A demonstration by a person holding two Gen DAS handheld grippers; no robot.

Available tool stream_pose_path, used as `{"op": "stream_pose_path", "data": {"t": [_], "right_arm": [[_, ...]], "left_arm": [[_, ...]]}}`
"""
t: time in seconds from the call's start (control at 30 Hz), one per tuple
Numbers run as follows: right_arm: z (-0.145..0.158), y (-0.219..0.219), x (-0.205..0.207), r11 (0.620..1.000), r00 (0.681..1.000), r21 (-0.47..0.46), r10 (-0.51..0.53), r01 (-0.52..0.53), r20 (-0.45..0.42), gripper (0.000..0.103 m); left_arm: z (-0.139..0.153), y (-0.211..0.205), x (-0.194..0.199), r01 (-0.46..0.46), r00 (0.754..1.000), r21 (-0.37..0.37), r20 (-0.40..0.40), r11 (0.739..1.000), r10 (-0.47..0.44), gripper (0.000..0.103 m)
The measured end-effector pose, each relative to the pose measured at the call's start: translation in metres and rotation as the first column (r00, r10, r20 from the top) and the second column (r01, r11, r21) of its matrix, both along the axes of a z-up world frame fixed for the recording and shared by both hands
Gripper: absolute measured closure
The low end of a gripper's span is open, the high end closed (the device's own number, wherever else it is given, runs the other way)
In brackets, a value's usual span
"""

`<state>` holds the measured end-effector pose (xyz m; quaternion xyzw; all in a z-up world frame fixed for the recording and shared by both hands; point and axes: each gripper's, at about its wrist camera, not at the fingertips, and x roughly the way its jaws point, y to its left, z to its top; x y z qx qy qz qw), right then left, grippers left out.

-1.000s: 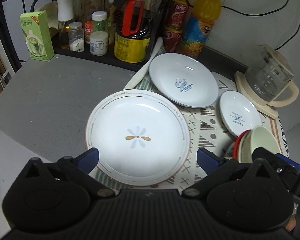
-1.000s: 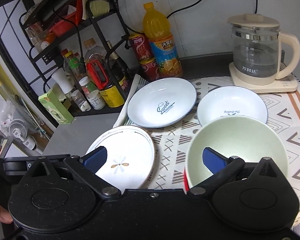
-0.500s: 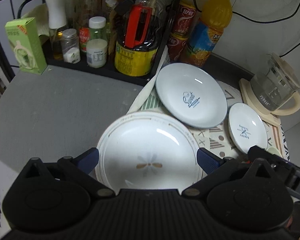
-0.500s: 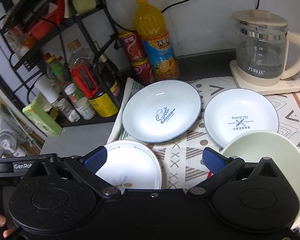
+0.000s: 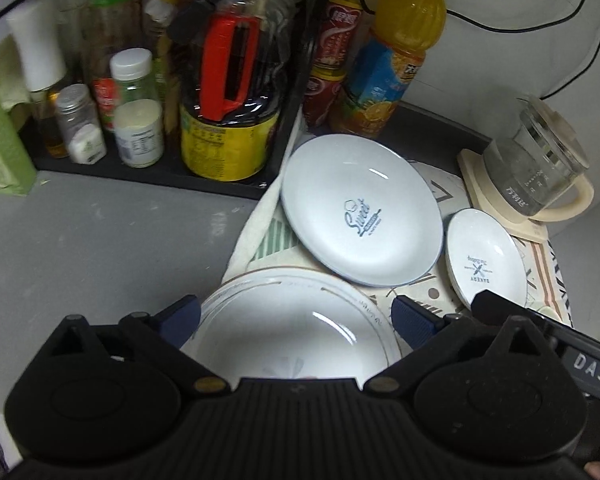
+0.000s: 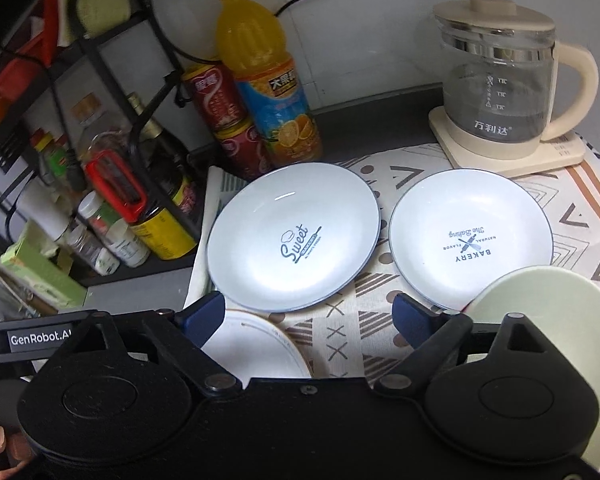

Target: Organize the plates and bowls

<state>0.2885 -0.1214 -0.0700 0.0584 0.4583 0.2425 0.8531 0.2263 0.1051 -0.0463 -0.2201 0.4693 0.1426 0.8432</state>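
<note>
A large white plate (image 5: 292, 336) with a faint flower mark lies under my left gripper (image 5: 296, 316), whose blue fingers stand wide apart over its two sides, open. Behind it on the patterned cloth are the pale "Sweet" plate (image 5: 360, 216) and the smaller "Bakery" plate (image 5: 486, 260). My right gripper (image 6: 308, 316) hangs over the cloth just in front of the "Sweet" plate (image 6: 292, 236); its jaws are closing with nothing gripped between them. A pale green bowl (image 6: 548, 312) sits at its right, partly over the "Bakery" plate (image 6: 470, 240). The white plate (image 6: 252, 348) shows at lower left.
A black rack with jars, bottles and a yellow tin (image 5: 224, 148) lines the back left. Red cans (image 6: 224, 120) and an orange juice bottle (image 6: 268, 76) stand behind the plates. A glass kettle (image 6: 500, 84) is at back right. Bare grey counter (image 5: 100, 248) lies left.
Both grippers have moved forward toward the back plates. The white plate has slid down under the left fingers; the green bowl has shifted to the right view's lower right. The right jaws have narrowed.
</note>
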Motion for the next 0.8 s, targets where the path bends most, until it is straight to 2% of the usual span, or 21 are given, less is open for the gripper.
{"op": "stream_pose_path", "data": {"t": [0.13,0.27,0.33,0.4,0.47,0.63,0.67,0.8], "right_arm": [[-0.006,0.006,0.007,0.999,0.999,-0.009,-0.034,0.034,-0.012,0.02],[-0.011,0.02,0.012,0.997,0.999,-0.066,-0.045,0.046,0.01,0.022],[-0.015,0.026,0.016,0.996,0.999,-0.069,-0.052,0.052,-0.001,0.03],[-0.02,0.032,0.02,0.995,0.998,-0.078,-0.065,0.064,-0.009,0.032],[-0.026,0.036,0.024,0.993,0.996,-0.082,-0.084,0.081,-0.025,0.033],[-0.042,0.04,0.035,0.99,0.987,-0.062,-0.134,0.129,-0.085,0.037],[-0.044,0.041,0.036,0.989,0.983,-0.058,-0.144,0.138,-0.117,0.037],[-0.057,0.041,0.047,0.984,0.975,-0.064,-0.176,0.169,-0.139,0.042]], "left_arm": [[-0.006,0.006,0.013,0.044,0.999,-0.009,0.017,0.999,-0.043,0.003],[-0.014,0.016,0.027,0.06,0.998,-0.034,0.033,0.998,-0.059,0.007],[-0.018,0.02,0.035,0.076,0.996,-0.041,0.039,0.996,-0.074,0.009],[-0.022,0.02,0.043,0.098,0.995,-0.036,0.041,0.995,-0.096,0.011],[-0.028,0.022,0.052,0.117,0.992,-0.04,0.042,0.992,-0.115,0.014],[-0.041,0.028,0.071,0.148,0.989,-0.06,0.031,0.987,-0.146,0.029],[-0.043,0.029,0.075,0.155,0.988,-0.062,0.026,0.986,-0.154,0.03],[-0.054,0.032,0.085,0.169,0.986,-0.076,0.017,0.983,-0.168,0.039]]}}
